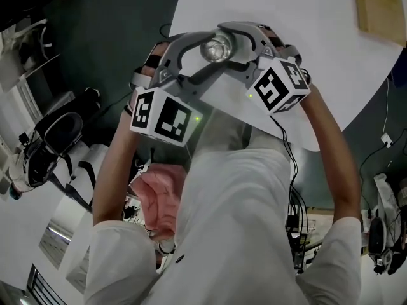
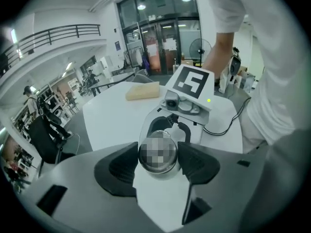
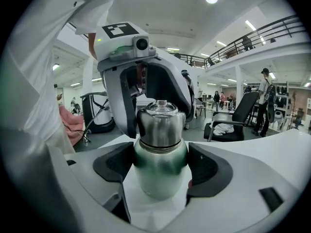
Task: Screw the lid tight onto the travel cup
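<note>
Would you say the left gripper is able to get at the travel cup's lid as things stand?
Probably yes: the left gripper sits over the lid with a jaw against each side and nothing between. The right gripper clamps the travel cup lower down, clear of the lid.

No readable text anywhere (square markers (image 1: 166, 116) aside).

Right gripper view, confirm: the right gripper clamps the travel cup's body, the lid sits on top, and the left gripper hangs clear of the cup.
One error: the left gripper is not clear; its jaws grip the lid, as the right gripper view shows. The right gripper clamps the travel cup by its body, lid on top.
</note>
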`<act>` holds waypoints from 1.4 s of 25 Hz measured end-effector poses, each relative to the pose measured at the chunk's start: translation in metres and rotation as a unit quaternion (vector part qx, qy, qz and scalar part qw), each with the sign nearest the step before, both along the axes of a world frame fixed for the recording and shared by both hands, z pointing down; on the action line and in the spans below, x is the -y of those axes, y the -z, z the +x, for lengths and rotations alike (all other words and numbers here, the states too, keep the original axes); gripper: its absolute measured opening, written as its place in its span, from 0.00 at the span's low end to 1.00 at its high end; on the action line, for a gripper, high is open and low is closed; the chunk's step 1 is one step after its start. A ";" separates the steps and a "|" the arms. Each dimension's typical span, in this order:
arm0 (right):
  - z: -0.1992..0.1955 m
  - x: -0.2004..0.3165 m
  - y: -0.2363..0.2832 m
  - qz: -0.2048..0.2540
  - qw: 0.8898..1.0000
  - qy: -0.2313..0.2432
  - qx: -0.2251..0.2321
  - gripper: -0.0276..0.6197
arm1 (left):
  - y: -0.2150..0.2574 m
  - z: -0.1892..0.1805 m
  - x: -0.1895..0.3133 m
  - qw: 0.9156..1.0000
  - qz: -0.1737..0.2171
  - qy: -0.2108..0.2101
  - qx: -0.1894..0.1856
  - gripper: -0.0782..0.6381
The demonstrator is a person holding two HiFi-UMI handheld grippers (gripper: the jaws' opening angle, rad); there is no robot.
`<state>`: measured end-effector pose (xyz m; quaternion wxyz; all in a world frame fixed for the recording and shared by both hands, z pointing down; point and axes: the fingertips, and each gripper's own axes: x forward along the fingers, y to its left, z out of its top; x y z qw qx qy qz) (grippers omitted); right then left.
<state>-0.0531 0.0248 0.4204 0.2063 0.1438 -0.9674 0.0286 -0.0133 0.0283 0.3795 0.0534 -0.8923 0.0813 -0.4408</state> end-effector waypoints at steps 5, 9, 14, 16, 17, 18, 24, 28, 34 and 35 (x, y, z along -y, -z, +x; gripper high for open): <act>-0.002 -0.001 -0.005 -0.001 1.000 -0.002 -0.007 0.54 | 0.007 0.000 0.005 0.993 -0.047 0.101 -0.047 0.54; 0.000 -0.003 -0.011 -0.002 1.000 -0.004 -0.012 0.54 | 0.013 -0.006 0.014 0.965 -0.079 0.237 -0.083 0.54; -0.003 0.003 -0.004 -0.002 1.000 -0.004 -0.017 0.54 | 0.015 -0.018 0.019 0.943 -0.084 0.319 -0.052 0.54; -0.004 0.003 -0.006 -0.002 1.000 -0.003 -0.018 0.54 | 0.009 -0.019 0.016 0.941 -0.079 0.329 -0.032 0.50; -0.004 0.000 -0.008 -0.003 1.000 -0.003 -0.019 0.54 | 0.005 -0.016 0.012 0.939 -0.082 0.333 -0.028 0.46; -0.002 -0.004 -0.010 -0.003 1.000 -0.003 -0.019 0.54 | 0.002 -0.013 0.009 0.937 -0.088 0.337 -0.026 0.43; -0.008 -0.002 -0.014 -0.003 1.000 -0.001 -0.020 0.54 | -0.006 -0.016 0.011 0.939 -0.103 0.328 -0.013 0.43; -0.011 0.006 -0.006 -0.002 1.000 0.002 -0.021 0.54 | 0.002 -0.019 0.017 0.956 -0.109 0.273 0.003 0.43; -0.002 -0.001 -0.006 0.000 1.000 0.004 -0.025 0.54 | 0.002 -0.007 0.006 0.985 -0.107 0.130 0.035 0.42; -0.001 -0.001 -0.005 0.001 1.000 0.004 -0.025 0.54 | 0.003 -0.005 0.004 0.988 -0.105 0.102 0.042 0.42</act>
